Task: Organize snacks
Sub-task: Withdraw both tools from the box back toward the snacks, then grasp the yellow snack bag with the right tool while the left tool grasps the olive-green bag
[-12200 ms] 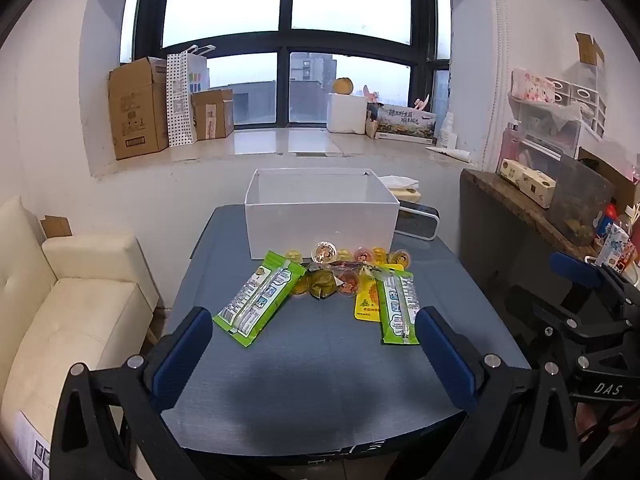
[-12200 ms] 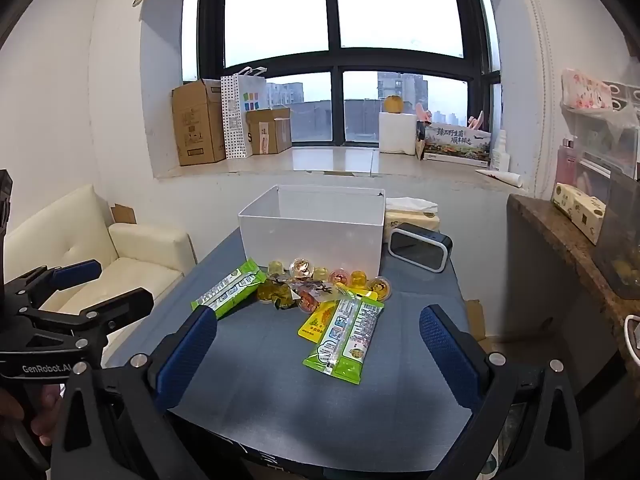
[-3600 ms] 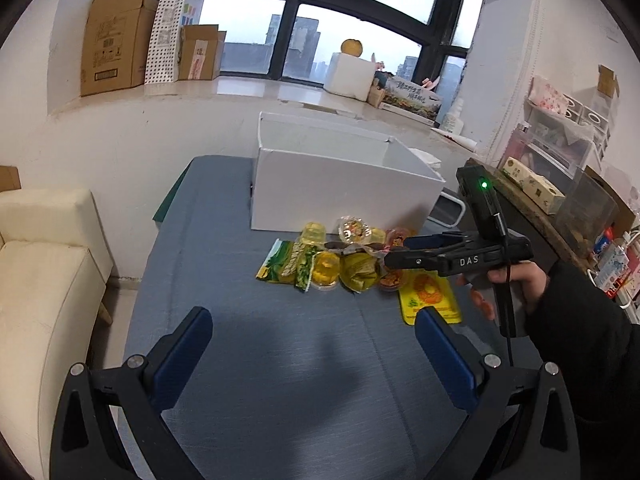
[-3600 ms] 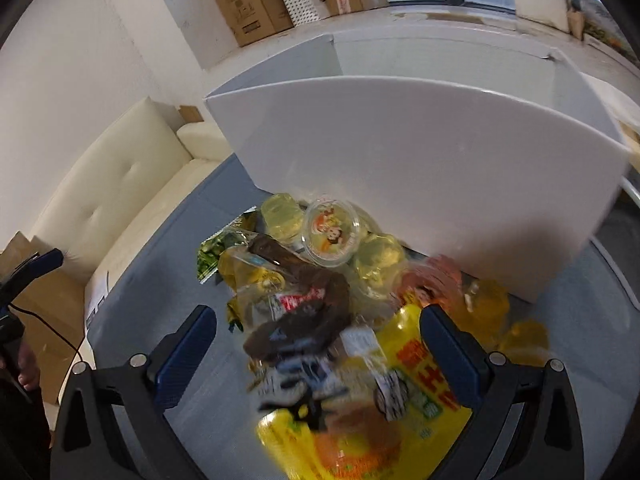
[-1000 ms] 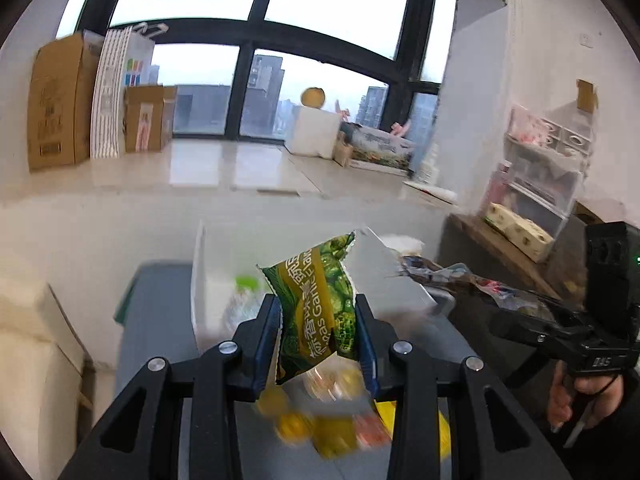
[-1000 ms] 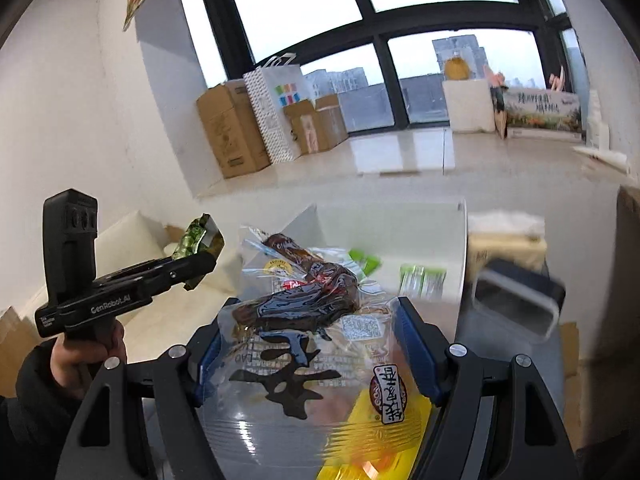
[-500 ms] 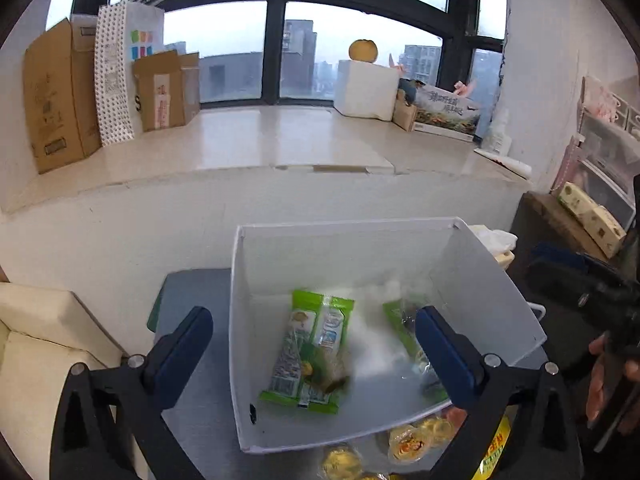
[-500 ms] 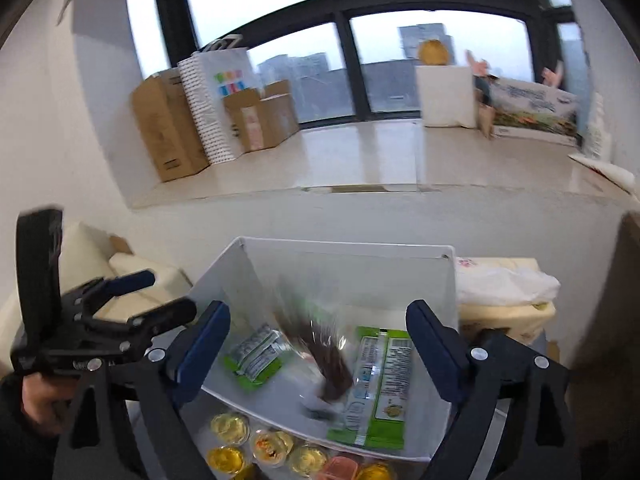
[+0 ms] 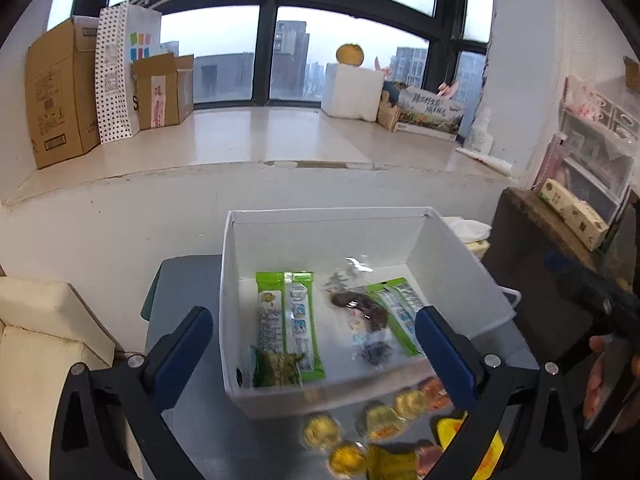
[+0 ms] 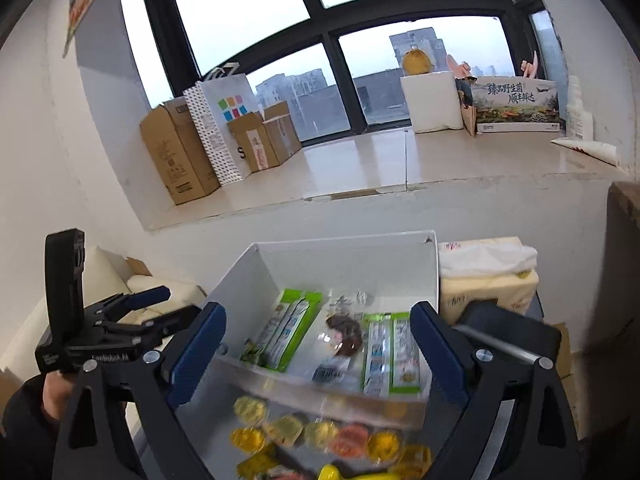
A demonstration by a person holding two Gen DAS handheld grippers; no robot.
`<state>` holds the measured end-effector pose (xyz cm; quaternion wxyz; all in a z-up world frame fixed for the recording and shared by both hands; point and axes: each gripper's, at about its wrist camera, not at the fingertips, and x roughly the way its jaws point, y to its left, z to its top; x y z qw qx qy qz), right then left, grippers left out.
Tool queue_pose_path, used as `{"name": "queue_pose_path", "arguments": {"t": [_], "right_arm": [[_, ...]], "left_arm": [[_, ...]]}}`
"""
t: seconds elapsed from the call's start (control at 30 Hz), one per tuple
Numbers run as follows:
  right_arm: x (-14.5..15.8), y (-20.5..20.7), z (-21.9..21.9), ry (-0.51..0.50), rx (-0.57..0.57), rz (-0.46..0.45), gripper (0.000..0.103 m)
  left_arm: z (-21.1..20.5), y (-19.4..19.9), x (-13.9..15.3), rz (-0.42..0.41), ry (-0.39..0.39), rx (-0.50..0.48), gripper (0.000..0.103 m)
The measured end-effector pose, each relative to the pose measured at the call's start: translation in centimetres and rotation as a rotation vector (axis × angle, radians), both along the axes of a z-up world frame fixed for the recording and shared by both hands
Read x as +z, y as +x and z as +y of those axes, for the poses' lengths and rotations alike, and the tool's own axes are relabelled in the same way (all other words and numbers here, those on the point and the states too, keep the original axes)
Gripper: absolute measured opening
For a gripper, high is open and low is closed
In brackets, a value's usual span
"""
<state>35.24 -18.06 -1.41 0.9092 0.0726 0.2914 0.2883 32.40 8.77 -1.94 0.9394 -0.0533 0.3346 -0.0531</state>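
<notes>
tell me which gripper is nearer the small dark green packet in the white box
Left. The left gripper hangs right above the dark green packet; the right gripper is over the box's other side.

The bench [image 9: 188,412] has a dark grey-blue top. A white box [image 9: 460,280] stands directly on it, open at the top. On the near side of the white box, close against its front wall, lie small round jelly cups [image 10: 288,430] in yellow, orange and pink, blurred, with a yellow packet [image 9: 486,446] among them. Just right of the white box a dark rectangular device [image 10: 508,334] rests on the bench, and beyond that a pale tissue pack [image 10: 488,284].
</notes>
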Motion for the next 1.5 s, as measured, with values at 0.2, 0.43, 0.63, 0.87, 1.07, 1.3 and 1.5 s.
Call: {"name": "queue_pose_path", "arguments": {"t": [0.2, 0.43, 0.63, 0.87, 1.07, 1.3, 1.5], "right_arm": [[-1.6, -7.4, -2.0, -0.030, 0.007, -0.034, 0.103], [-6.6, -15.0, -3.5, -0.097, -0.037, 0.011, 0.103], [-11.7, -16.1, -2.3, -0.195, -0.037, 0.121, 0.103], [-14.8, -14.1, -0.6, -0.286, -0.048, 0.188, 0.103], [-16.5, -11.0, 1.0, -0.357, -0.061, 0.221, 0.103], [-17.5, -9.2, 2.4, -0.448, -0.064, 0.231, 0.103], [-17.5, -9.6, 1.8, -0.441, -0.094, 0.221, 0.089]], "left_arm": [[-1.1, -7.7, 0.4, -0.039, -0.039, -0.003, 0.103], [-2.7, -18.8, -3.2, -0.069, -0.063, 0.012, 0.103], [-2.5, -22.5, -6.1, -0.011, -0.118, 0.053, 0.103], [-1.9, -23.7, -6.7, -0.002, -0.137, 0.079, 0.103], [-1.9, -23.6, -6.9, 0.006, -0.149, 0.059, 0.103], [-1.6, -23.2, -7.4, 0.024, -0.145, 0.070, 0.103], [-1.6, -22.4, -8.2, 0.051, -0.137, 0.078, 0.103]]}}
